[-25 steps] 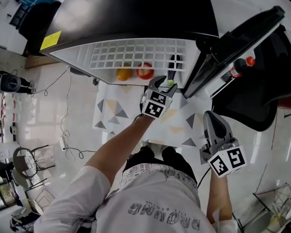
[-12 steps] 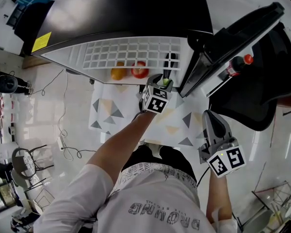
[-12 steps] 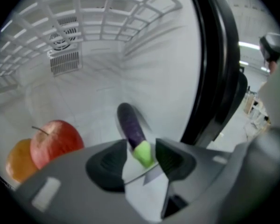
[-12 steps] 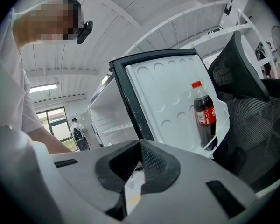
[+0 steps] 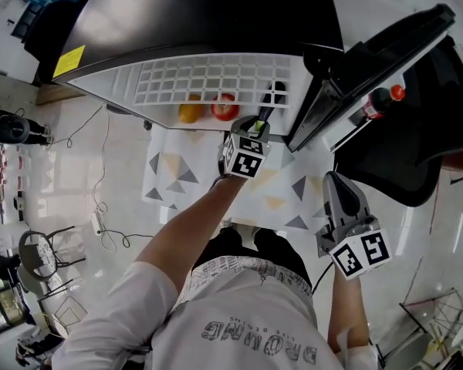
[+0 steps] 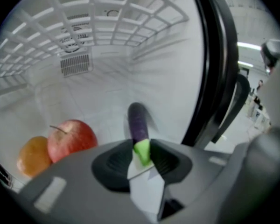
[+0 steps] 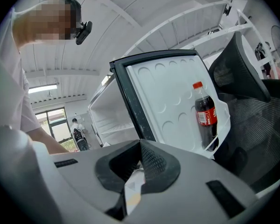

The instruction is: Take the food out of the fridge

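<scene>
The jaws of my left gripper (image 6: 141, 149) have just been closing and now pinch the green stem end of the purple eggplant (image 6: 138, 121). It lies on the white bottom of the fridge (image 6: 102, 101), under the wire shelf (image 6: 107, 17). To its left sit a red apple (image 6: 71, 136) and an orange (image 6: 32, 157). My right gripper (image 7: 140, 158) is outside with its jaws together on nothing, facing the open door (image 7: 168, 92) and its cola bottle (image 7: 205, 118).

An office or lab room (glossy white floor (image 5: 85, 160)); small fridge (image 5: 216, 21) beside a mesh office chair (image 5: 417, 153).
</scene>
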